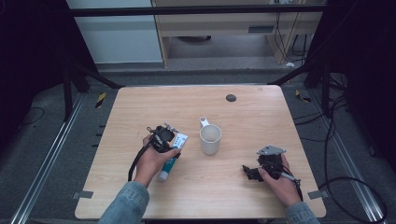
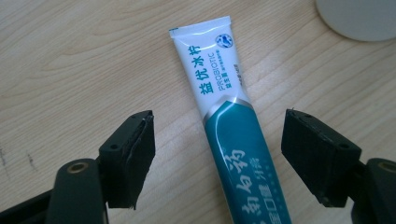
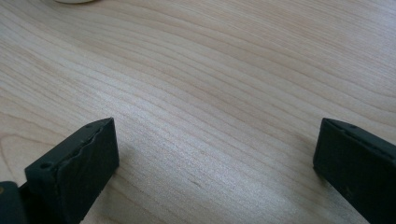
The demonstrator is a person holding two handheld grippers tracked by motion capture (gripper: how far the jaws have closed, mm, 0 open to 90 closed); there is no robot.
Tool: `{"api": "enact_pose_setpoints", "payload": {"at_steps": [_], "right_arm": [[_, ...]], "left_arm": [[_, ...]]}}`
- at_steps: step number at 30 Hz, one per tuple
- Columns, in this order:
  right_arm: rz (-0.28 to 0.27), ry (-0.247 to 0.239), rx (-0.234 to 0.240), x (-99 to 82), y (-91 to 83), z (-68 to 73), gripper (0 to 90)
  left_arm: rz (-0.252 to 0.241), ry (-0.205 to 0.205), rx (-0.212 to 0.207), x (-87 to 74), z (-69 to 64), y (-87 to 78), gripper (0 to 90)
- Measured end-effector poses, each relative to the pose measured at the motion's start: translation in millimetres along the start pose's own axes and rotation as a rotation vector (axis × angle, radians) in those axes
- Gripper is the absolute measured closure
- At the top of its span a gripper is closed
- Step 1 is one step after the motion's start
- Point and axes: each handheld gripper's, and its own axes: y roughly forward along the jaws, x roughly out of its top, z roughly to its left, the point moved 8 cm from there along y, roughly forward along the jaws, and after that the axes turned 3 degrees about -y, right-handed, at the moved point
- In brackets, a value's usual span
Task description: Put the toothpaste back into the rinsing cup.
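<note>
Toothpaste tube (image 2: 233,135) at mug's (image 1: 210,139) nine o'clock lies between our left gripper's (image 2: 217,154) parted jaws; next, we clamp.

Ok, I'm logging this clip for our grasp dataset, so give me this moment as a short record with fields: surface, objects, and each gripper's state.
surface: light wooden table
objects: toothpaste tube, white and teal, lying flat; white mug standing upright to its right
left gripper: over the tube, jaws straddling it, gaps on both sides, pads not touching
right gripper: open over bare wood, nothing between the jaws
hands: left hand and right hand each hold a gripper
tube status: not yet gripped
</note>
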Motion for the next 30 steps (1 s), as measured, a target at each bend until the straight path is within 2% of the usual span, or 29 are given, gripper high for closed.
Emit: {"api": "enact_pose_setpoints", "payload": {"at_steps": [3,4,7,8,10,17,26,30], "right_arm": [[0.000,0.000,0.000,0.0,0.0,0.0,0.4],[0.000,0.000,0.000,0.0,0.0,0.0,0.4],[0.000,0.000,0.000,0.0,0.0,0.0,0.4],[0.000,0.000,0.000,0.0,0.0,0.0,0.4],[0.000,0.000,0.001,0.0,-0.1,0.1,0.4],[0.000,0.002,0.000,0.0,0.0,0.1,0.4],[0.000,0.000,0.000,0.0,0.0,0.0,0.4],[0.000,0.000,0.001,0.0,0.0,0.1,0.4]], "left_arm": [[0.024,-0.012,-0.002,2.4,0.2,7.9,29.9],[0.038,-0.030,-0.006,4.4,0.5,13.8,31.7],[0.056,-0.030,0.000,5.7,0.8,18.5,34.5],[0.076,-0.036,-0.004,6.5,0.6,21.7,34.5],[0.080,-0.041,-0.003,7.3,0.3,22.6,34.7],[0.101,-0.019,0.000,16.0,-7.8,26.6,38.3],[0.135,-0.015,0.001,15.2,-7.7,32.9,42.8],[0.148,-0.030,0.000,14.2,-5.2,35.8,45.6]]}}
